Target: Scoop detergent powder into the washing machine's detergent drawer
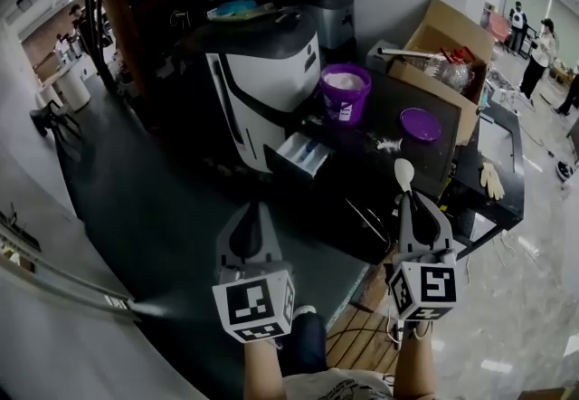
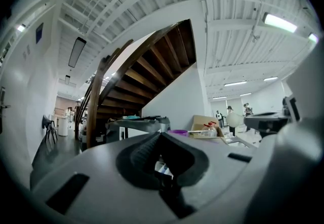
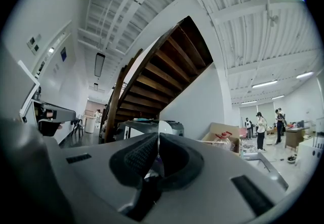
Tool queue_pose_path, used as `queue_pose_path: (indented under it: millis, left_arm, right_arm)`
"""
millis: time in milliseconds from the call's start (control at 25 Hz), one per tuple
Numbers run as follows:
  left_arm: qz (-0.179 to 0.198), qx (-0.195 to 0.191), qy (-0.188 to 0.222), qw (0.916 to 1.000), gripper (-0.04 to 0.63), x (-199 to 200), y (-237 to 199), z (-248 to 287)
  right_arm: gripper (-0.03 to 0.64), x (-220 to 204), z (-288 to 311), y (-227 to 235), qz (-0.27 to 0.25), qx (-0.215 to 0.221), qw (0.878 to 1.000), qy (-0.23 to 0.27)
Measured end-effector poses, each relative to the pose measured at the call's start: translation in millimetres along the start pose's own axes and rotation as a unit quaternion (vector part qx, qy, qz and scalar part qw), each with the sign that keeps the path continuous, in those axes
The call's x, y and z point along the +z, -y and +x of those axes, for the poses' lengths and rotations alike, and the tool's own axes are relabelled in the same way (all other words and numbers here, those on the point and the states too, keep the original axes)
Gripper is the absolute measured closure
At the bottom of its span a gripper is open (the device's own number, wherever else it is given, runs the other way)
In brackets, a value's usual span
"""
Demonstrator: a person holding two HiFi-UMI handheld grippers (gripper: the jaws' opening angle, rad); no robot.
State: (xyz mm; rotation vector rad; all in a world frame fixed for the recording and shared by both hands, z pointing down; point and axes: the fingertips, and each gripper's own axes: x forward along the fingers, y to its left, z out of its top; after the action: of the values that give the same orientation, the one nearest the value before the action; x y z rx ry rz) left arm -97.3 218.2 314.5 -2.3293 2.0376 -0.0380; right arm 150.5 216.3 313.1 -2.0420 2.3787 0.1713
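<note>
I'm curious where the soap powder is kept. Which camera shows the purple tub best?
The head view: it looks down into the open purple tub, with the white powder visible inside. The left gripper view catches only a purple sliver of it, edge-on. The right gripper view does not clearly show it.

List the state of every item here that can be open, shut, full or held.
Detergent drawer: pulled open.
Purple tub: uncovered, holds powder.
Purple lid: off, lying apart from the tub.
Spoon: clamped in right gripper.
Left gripper: shut, empty.

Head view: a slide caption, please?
Right gripper holds a white plastic spoon; purple powder tub and open detergent drawer ahead.
</note>
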Motion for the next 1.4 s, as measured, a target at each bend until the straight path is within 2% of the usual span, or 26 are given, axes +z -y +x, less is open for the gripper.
queue_pose_path:
  millis: [360, 600, 840, 1080, 1400]
  left_arm:
    - [0.005, -0.041, 0.004, 0.9991, 0.594, 43.5, -41.1, 123.5]
    - [0.004, -0.063, 0.0, 0.998, 0.594, 61.9, -57.2, 178.1]
    - [-0.002, -0.077, -0.001, 0.997, 0.594, 67.5, -57.0, 210.0]
    - [-0.002, -0.087, -0.009, 0.9962, 0.594, 60.9, -46.3, 243.8]
    - [0.002, -0.073, -0.014, 0.9972, 0.594, 55.2, -38.9, 306.0]
  right_arm:
    - [0.595, 32.7, 114.7, -4.5, 0.001, -0.039, 0.999, -0.009]
    - [0.595, 49.9, 158.7, -8.6, 0.004, -0.055, 0.998, -0.024]
    - [0.595, 59.9, 181.7, 1.3, -0.011, -0.071, 0.997, -0.022]
    - [0.595, 48.4, 206.4, 18.1, -0.013, -0.075, 0.996, -0.039]
    - [0.595, 39.8, 275.1, 47.7, -0.018, -0.066, 0.997, -0.035]
